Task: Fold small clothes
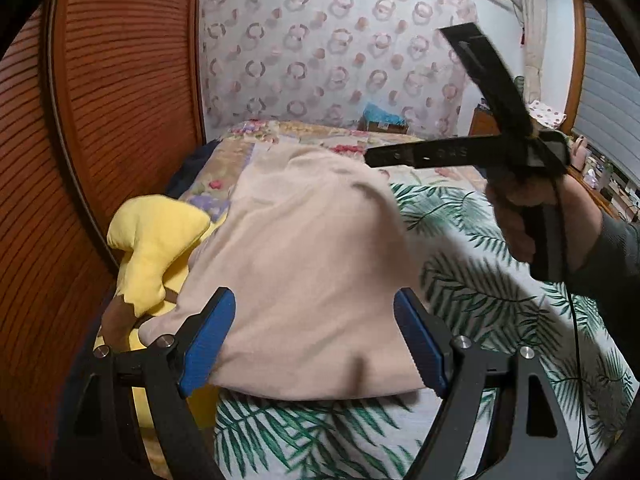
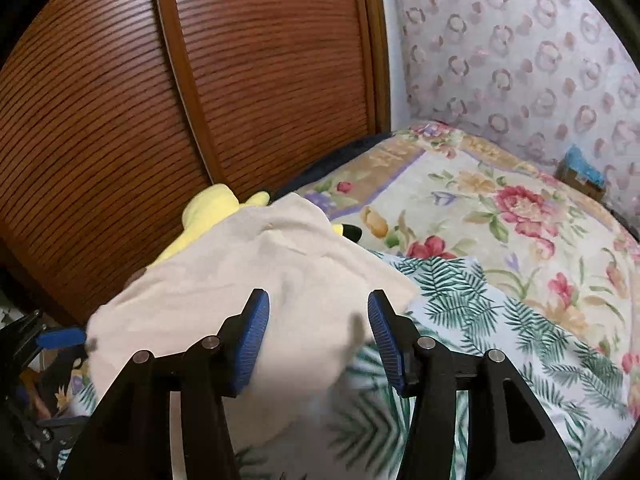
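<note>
A beige garment [image 1: 304, 264] lies spread on the fern-print sheet [image 1: 492, 292] of a bed. My left gripper [image 1: 316, 340] is open wide over the garment's near edge. Cloth lies between its blue pads [image 1: 208, 344], which do not press on it. My right gripper [image 2: 318, 336] is also open above the right part of the same garment [image 2: 248, 280], with nothing pinched. In the left wrist view the right gripper [image 1: 414, 94] hangs in the air at the upper right, held by a hand [image 1: 520, 216]. One left pad [image 2: 60, 338] shows at the far left of the right wrist view.
A yellow plush toy [image 1: 156, 248] lies partly under the garment's left side, against a slatted wooden door [image 1: 120, 80]. A floral quilt [image 2: 500, 208] covers the bed beyond the sheet. A box with a blue top [image 1: 382, 116] sits by the patterned wall.
</note>
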Tool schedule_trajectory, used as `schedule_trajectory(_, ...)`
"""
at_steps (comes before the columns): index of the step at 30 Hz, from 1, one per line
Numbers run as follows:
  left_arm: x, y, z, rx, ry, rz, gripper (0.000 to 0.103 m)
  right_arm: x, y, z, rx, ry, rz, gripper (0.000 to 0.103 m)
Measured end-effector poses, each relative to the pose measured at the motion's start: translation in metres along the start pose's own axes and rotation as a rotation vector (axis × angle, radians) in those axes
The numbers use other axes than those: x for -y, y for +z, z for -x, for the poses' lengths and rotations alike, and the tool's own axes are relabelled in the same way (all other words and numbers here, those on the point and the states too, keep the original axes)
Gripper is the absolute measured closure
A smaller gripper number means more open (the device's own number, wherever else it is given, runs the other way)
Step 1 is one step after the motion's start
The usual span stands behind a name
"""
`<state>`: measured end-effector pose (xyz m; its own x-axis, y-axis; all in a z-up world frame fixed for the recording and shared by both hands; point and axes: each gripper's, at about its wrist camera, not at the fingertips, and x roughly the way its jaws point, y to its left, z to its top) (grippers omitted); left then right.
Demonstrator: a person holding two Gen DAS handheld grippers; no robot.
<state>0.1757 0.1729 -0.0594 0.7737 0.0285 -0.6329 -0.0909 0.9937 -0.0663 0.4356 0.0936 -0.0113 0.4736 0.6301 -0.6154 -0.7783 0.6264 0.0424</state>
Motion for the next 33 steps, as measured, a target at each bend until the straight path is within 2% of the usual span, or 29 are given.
schedule_trajectory(8, 0.04, -0.001, 0.032, 0.053, -0.031, -0.065, 0.013, -0.014, -0.046, 0.088, 0.075, -0.05, -0.036, 0.049)
schedule_trajectory(9, 0.044, -0.001, 0.035, 0.062, -0.03, -0.07, 0.006, -0.014, -0.053, 0.099, 0.083, -0.055, -0.04, 0.049)
schedule_trajectory(10, 0.047, -0.002, 0.04, 0.075, -0.033, -0.076, 0.005, -0.016, -0.061, 0.112, 0.092, -0.064, -0.044, 0.049)
schedule_trajectory(16, 0.073, -0.006, 0.064, 0.112, -0.06, -0.096, 0.005, -0.03, -0.105, 0.176, 0.138, -0.116, -0.068, 0.047)
schedule_trajectory(19, 0.085, -0.011, 0.071, 0.107, -0.106, -0.096, 0.005, -0.042, -0.127, 0.203, 0.152, -0.154, -0.077, 0.042)
schedule_trajectory(24, 0.108, -0.02, 0.082, 0.099, -0.13, -0.107, 0.005, -0.062, -0.163, 0.247, 0.195, -0.22, -0.111, 0.023)
schedule_trajectory(27, 0.122, -0.026, 0.091, 0.102, -0.15, -0.118, 0.005, -0.081, -0.187, 0.271, 0.21, -0.277, -0.122, 0.02)
schedule_trajectory(33, 0.145, -0.035, 0.116, 0.136, -0.147, -0.137, 0.005, -0.108, -0.232, 0.322, 0.261, -0.351, -0.197, 0.02)
